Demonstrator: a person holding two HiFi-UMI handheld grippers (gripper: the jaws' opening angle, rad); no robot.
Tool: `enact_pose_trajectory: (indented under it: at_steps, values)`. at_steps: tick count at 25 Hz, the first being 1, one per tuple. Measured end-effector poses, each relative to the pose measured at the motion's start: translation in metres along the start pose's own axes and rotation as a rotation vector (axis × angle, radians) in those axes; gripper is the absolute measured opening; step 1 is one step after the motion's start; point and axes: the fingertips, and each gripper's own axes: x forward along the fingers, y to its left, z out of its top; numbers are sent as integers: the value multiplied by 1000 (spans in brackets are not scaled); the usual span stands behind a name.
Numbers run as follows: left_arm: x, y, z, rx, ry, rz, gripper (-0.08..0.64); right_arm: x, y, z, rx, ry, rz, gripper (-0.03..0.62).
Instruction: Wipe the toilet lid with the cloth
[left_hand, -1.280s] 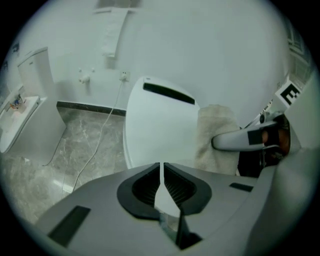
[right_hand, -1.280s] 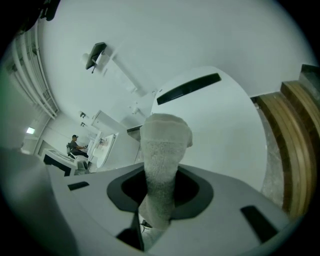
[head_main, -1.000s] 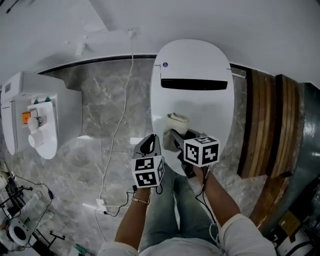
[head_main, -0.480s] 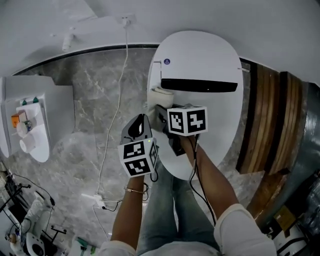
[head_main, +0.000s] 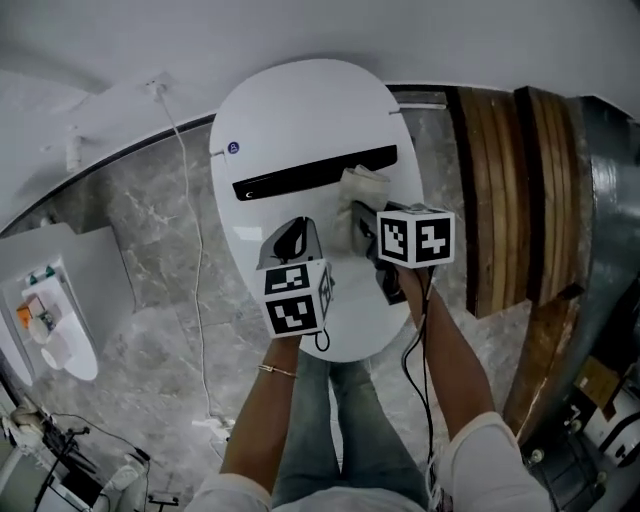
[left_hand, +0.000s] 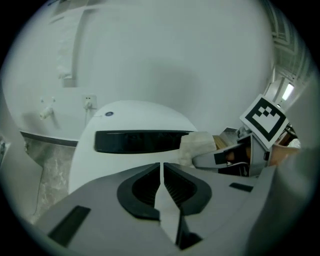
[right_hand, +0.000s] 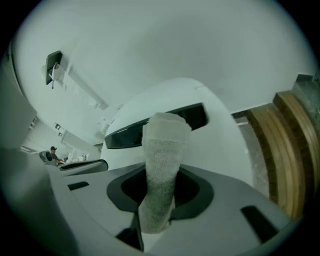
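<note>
In the head view, the white toilet lid stood closed over a grey marble floor, with a long dark slot across its far part and wooden slats to its right. The right gripper held a pale rolled cloth over the far right part of the lid, at the right end of the slot; whether the cloth pressed on the surface could not be told. The left gripper hung just left of it above the middle of the lid, apart from the cloth. In the left gripper view, the 2 jaws of the left gripper stood almost together, only a thin slit between them and nothing in it; beyond them lay the toilet lid, and to the right the cloth stuck out of the right gripper. In the right gripper view, the right gripper was clamped on the lower part of the cloth, which rose upright from its jaws in front of the slot, with the toilet lid behind and the slats at far right.
</note>
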Motion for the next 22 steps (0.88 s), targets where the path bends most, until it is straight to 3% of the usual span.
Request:
enact_pose_trajectory:
  at_steps: [5, 10, 16, 22]
  values:
    - [31, -56, 2, 33, 24, -84, 35, -33, -75, 6, 26, -22, -134, 103]
    - [36, -72, 6, 23, 17, -96, 35, -41, -76, 6, -12, -18, -162, 103]
    - [-11, -1, 1, -93, -22, 38, 35, -16, 26, -22, -152, 47, -20, 103]
    - [-86, 101, -44, -209, -20, 232, 35, 26, 152, -78, -220, 137, 169, 103]
